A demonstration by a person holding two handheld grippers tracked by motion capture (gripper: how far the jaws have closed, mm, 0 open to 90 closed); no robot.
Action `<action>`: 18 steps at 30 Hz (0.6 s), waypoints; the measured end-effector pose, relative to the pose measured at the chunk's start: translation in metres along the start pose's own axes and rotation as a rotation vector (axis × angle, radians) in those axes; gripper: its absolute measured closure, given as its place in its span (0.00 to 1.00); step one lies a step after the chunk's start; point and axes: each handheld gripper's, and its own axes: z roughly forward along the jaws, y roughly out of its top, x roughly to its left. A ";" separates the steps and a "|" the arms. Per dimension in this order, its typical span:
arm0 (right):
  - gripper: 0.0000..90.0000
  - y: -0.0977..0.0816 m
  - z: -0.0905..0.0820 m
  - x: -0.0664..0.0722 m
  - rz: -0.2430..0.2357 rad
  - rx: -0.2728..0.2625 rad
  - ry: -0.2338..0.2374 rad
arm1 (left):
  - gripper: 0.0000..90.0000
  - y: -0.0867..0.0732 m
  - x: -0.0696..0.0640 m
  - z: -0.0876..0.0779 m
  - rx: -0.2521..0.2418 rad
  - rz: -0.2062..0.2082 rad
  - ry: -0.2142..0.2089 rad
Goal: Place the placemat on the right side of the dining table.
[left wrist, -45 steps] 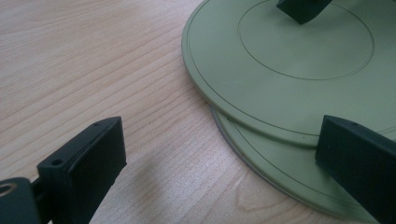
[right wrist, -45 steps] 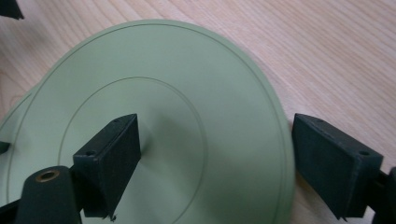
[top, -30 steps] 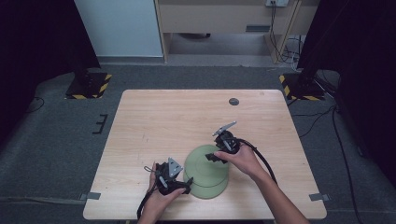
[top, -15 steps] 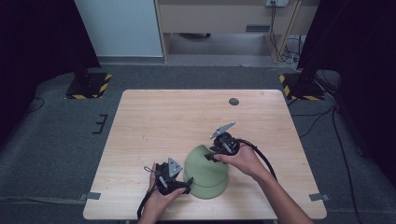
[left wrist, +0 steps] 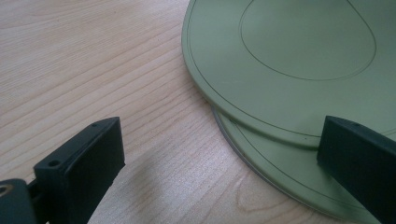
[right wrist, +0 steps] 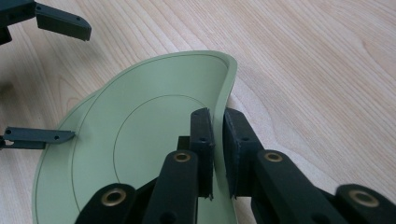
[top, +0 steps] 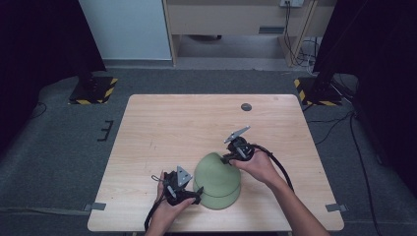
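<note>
Green mats (top: 216,182) are the landmark. Beyond them the table (top: 187,123) is bare wood up to a small dark disc (top: 246,106) near the far edge. Left gripper (top: 194,196) blocks their near-left side, right gripper (top: 227,158) their far-right edge, which is bent upward.

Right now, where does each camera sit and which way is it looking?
High view: above the table's near side, looking forward and down; both forearms enter below.
Left gripper view: on the left gripper, open fingers toward the green mats.
Right gripper view: on the right gripper, pinching the top mat's edge.
All share the mats.
</note>
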 end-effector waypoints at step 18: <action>0.95 -0.002 0.002 -0.007 -0.007 0.031 -0.030 | 0.00 0.000 0.000 0.000 -0.001 0.001 0.001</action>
